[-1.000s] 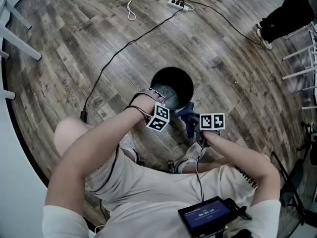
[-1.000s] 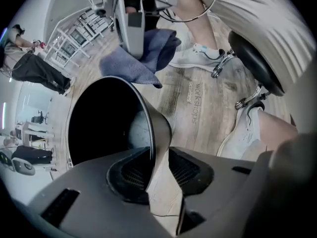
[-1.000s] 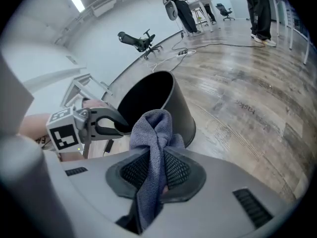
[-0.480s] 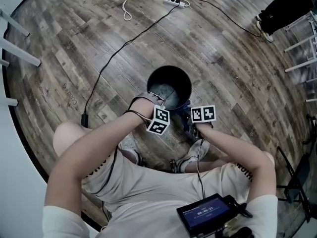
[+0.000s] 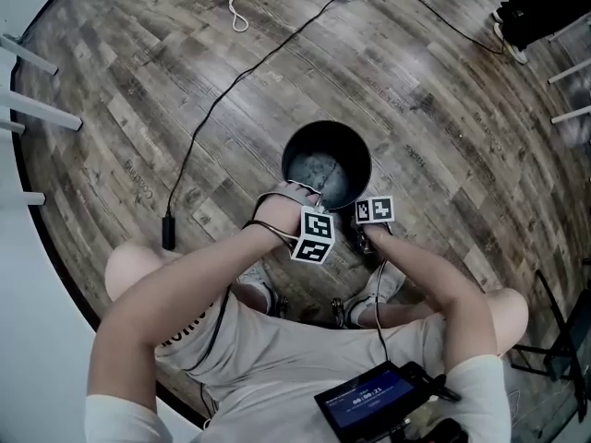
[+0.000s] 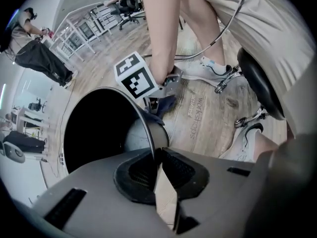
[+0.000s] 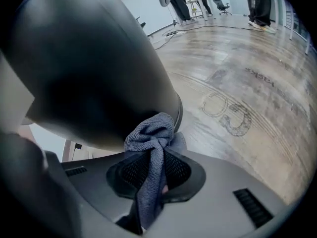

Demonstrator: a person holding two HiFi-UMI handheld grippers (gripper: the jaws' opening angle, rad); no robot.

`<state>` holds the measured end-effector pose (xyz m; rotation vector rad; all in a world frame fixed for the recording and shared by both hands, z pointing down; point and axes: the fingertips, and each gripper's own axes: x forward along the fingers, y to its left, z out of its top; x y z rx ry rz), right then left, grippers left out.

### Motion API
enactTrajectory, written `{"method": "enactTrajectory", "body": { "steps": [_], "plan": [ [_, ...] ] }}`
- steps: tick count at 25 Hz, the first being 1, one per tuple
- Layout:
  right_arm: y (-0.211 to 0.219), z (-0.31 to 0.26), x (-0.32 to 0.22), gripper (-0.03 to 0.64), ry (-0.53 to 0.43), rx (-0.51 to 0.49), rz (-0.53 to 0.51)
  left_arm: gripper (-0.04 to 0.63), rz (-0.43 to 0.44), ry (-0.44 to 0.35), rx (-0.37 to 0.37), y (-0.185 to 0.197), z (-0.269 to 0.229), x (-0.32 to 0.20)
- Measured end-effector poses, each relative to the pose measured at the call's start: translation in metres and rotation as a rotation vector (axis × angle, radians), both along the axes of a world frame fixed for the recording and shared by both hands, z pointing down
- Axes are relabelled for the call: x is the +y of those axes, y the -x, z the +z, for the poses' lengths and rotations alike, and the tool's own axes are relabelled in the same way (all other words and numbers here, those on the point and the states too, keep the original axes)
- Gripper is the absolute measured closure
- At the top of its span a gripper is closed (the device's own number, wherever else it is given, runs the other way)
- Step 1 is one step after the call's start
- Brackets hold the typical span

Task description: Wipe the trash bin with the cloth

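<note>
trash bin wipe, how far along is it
Done: the left gripper has just been closing and now pinches the trash bin by its rim, steadying it. In hand: the right gripper grips the cloth, bunched at the bin's lower outer wall. Left: the wiping strokes; how much wall is already clean cannot be told.

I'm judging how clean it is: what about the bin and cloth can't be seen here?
Trash bin inside: left gripper view, all shadow.
Its lower outer wall: head view, hidden by the rim and arms.
Where cloth meets wall: right gripper view, the bunched cloth covers it.
</note>
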<state>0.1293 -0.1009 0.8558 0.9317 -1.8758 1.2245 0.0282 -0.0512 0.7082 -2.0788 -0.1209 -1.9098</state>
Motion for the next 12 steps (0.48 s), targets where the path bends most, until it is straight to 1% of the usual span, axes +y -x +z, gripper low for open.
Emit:
{"method": "enactTrajectory", "body": {
  "steps": [3,6,8,10,12],
  "plan": [
    [-0.002,0.025,-0.004,0.551,0.021,0.022,0.032,0.551,0.002,-0.004,0.011,-0.002,0.000,-0.001],
    [-0.004,0.034,-0.007,0.551,0.039,0.019,0.074,0.551,0.005,-0.010,0.018,-0.004,0.000,-0.003],
    [-0.009,0.027,-0.012,0.551,0.049,0.034,0.091,0.551,-0.011,-0.005,0.034,-0.007,-0.001,-0.006],
    [-0.009,0.009,-0.011,0.551,0.061,0.040,0.077,0.549,-0.027,0.021,0.061,-0.008,-0.003,-0.004],
    [-0.009,-0.015,-0.003,0.551,0.069,0.033,0.054,0.543,-0.025,0.054,0.073,-0.002,-0.004,0.005]
  ]
}}
